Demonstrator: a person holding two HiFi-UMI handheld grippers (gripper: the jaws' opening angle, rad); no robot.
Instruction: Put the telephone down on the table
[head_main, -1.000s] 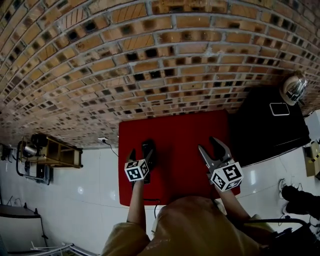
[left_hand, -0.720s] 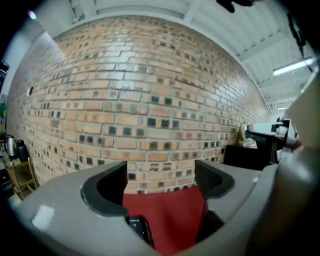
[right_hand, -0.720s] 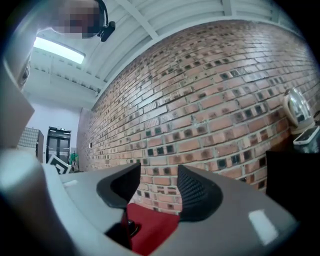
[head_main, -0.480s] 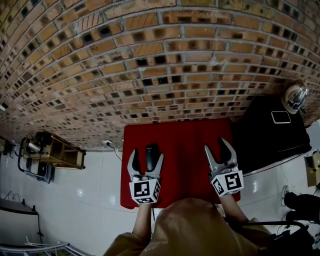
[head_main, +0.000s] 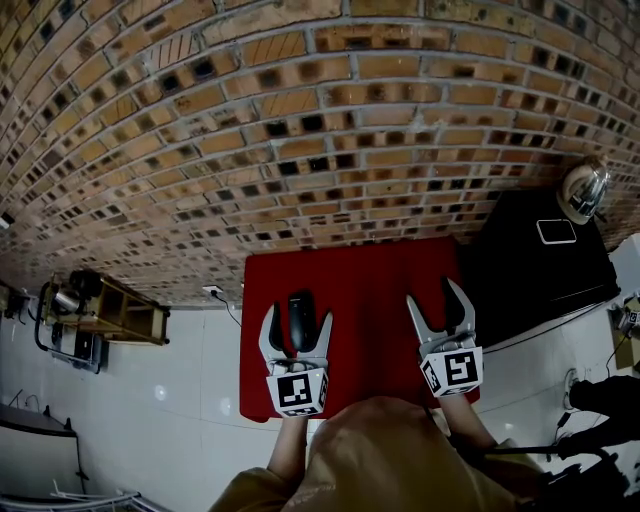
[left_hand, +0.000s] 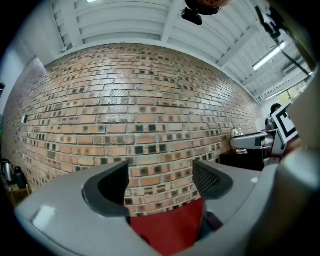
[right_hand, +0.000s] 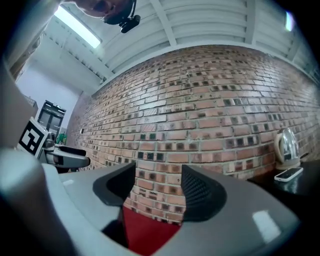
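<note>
1. The telephone, a dark handset, is being shown lying flat on the red tabletop. It is lying in the left half, clear of the edges, and is being touched by neither tool.
2. The left tool is being held above the handset, so in the head view the telephone is being framed between its jaws. In the left gripper view only brick and the red surface are being seen through the gap. The jaws are spread and are being drawn closer together, with nothing between them.
3. The right tool is being held over the right half of the tabletop, its jaws likewise spread and empty.
4. The task is being judged as done in its main part, since the telephone is down and released. Only the taking away of the tools is being judged as left.
5. The tabletop is plain red, is carrying nothing but the handset, and is being backed by a brick wall.
6. To the right, a black tabletop is carrying a metal kettle and a flat white-edged device.
7. To the left, a low wooden cart is standing on white floor tiles.
8. In the gripper views a white ribbed ceiling and a strip light are being shown overhead.
</note>
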